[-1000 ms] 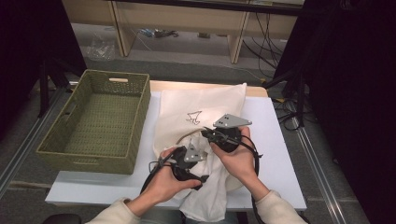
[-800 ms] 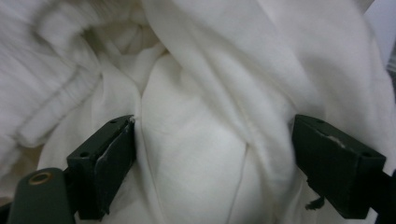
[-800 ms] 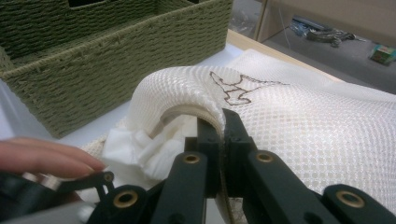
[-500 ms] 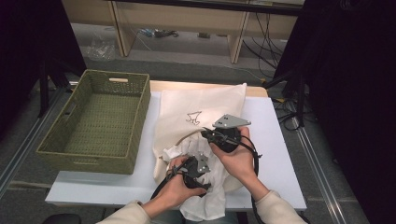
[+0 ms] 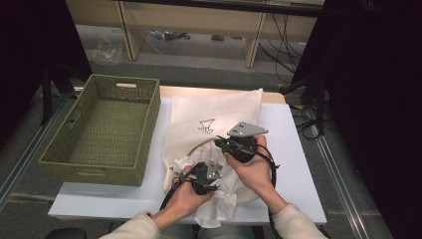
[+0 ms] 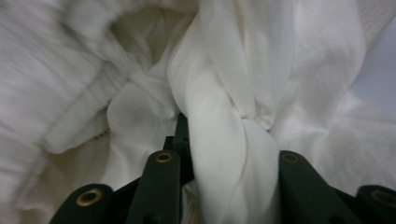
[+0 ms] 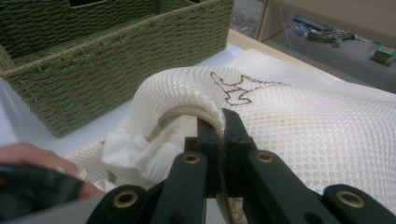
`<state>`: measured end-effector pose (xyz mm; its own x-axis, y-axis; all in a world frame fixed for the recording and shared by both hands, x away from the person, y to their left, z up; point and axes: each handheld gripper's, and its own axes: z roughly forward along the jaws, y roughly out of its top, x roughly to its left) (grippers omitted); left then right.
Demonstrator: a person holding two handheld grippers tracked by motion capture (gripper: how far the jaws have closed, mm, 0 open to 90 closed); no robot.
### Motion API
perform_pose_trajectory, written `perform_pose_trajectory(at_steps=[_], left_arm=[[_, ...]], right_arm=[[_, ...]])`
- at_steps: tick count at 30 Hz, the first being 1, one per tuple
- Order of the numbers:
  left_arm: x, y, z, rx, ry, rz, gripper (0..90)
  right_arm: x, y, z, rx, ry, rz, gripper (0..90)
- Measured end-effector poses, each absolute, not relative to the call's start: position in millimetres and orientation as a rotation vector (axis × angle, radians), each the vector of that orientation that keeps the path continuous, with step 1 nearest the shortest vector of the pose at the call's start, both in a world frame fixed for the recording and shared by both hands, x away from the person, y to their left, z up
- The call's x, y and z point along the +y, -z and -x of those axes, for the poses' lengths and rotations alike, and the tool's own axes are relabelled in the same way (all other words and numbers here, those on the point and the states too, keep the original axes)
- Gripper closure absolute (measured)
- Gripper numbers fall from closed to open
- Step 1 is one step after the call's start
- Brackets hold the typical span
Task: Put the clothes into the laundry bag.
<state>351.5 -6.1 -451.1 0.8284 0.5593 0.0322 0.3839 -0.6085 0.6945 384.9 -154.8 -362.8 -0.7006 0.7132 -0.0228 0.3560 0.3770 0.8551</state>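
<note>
A cream mesh bag with a dark line drawing lies on the white table. My right gripper is shut on the rim of the bag's mouth and holds it lifted into an arch. A crumpled white cloth spills from that mouth toward the table's near edge. My left gripper sits on the cloth just below the right one. Its jaws have just been closing, and a twisted fold of the cloth is squeezed between them.
A green woven basket stands left of the bag, its near corner close to the lifted rim. Bare table shows right of the bag. Beyond the table are wooden shelves and cables on the floor.
The left hand has shifted right along the crumpled cloth toward the bag's mouth, and its jaws have closed on a fold. The right gripper has kept still on the rim.
</note>
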Motion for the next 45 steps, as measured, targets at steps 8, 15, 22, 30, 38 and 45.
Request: perform_pose_trajectory(at_steps=[8, 15, 22, 30, 38, 45], left_arm=[[11.8, 413.9, -357.4, 0.719, -0.272, -2.193, 74.7], [17.1, 408.4, -361.9, 0.739, -0.204, -2.170, 72.3], [11.1, 416.2, -357.9, 0.704, -0.204, -2.240, 67.2], [11.4, 407.8, -355.4, 0.694, -0.238, -2.216, 62.5], [4.3, 413.6, -349.3, 0.635, -0.248, -2.286, 52.5], [2.7, 404.8, -344.4, 0.576, -0.303, -2.296, 63.9]], right_arm=[[-156.4, 361.2, -385.9, 2.248, -1.263, -0.918, 88.7], [-156.7, 361.2, -386.5, 2.269, -1.248, -0.914, 88.5], [-156.8, 363.2, -386.8, 2.281, -1.233, -0.942, 88.3], [-157.7, 362.9, -387.8, 2.278, -1.240, -0.926, 88.1], [-157.1, 363.7, -387.6, 2.283, -1.238, -0.929, 88.1], [-158.4, 363.2, -388.3, 2.291, -1.241, -0.912, 88.0]])
